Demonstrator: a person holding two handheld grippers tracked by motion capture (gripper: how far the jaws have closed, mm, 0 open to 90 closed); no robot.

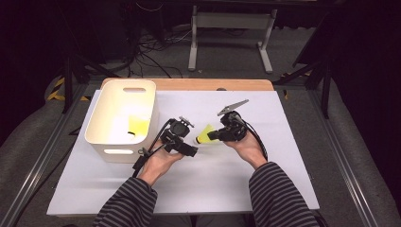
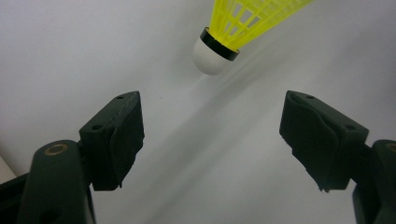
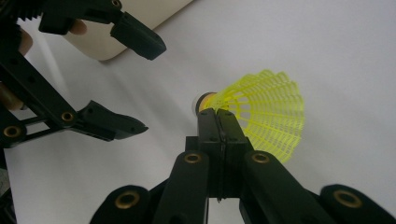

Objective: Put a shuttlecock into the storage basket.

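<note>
high view: a person in striped sleeves (image 1: pixel 279 198) works at a white table (image 1: pixel 283 156) and holds a two-jaw gripper in each hand. the right gripper (image 1: pixel 213 135) is clenched on a yellow shuttlecock (image 1: pixel 205 135) and holds it above the table surface at mid-table, cork end pointing toward the left gripper (image 1: pixel 193 150). the left gripper lies just beside the shuttlecock, at its near left, apart from it. a cream bin (image 1: pixel 111 150) stands at the left of the table, close beside the left hand; something yellow (image 1: pixel 138 124) lies inside it, too blurred to name. a grey three-cornered plate (image 1: pixel 232 107) stands up on top of the right gripper.

left gripper view: the two black jaws are spread wide with only bare table between them, so this claw is released and grips nothing. the shuttlecock (image 2: pixel 233 28) hangs ahead of the jaws at the upper middle, its white cork (image 2: pixel 208 57) and black band nearest, the yellow skirt running off the top edge. the cork is clear of both jaws.

right gripper view: the jaws are pressed together on the skirt's edge close to the cork, so the shuttlecock (image 3: pixel 266 116) is grasped with its mesh skirt fanning to the right. the left gripper (image 3: pixel 140 84) shows at the upper left, jaws apart and aimed toward the cork. a corner of the cream bin (image 3: pixel 135 23) lies behind it.
</note>
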